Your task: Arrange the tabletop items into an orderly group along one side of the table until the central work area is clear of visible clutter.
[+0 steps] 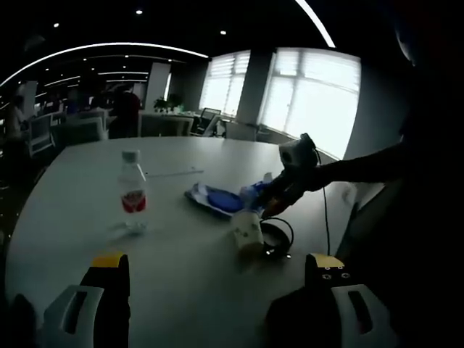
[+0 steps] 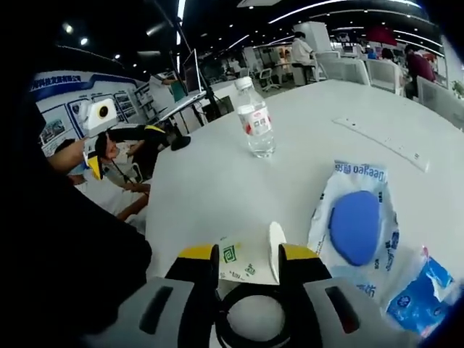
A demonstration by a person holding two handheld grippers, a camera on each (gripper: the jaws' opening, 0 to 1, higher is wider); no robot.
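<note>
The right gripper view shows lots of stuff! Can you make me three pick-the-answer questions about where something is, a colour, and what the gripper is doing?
1. Where does the clear plastic water bottle stand?
A. upright on the white table
B. on the floor
C. in a box

2. What colour is the oval patch on the white wipes packet?
A. red
B. blue
C. green

3. What is the right gripper doing?
A. closed on a small white paper cup
B. holding the bottle
C. gripping the ruler

Answers: A, it stands upright on the tabletop; B, the patch is blue; A, the cup sits between the yellow-tipped jaws.

Both black two-jaw grippers, the left gripper (image 1: 217,272) and the right gripper (image 2: 249,261), had yellow-tipped jaws and pale grey side panels at each frame's bottom.
</note>
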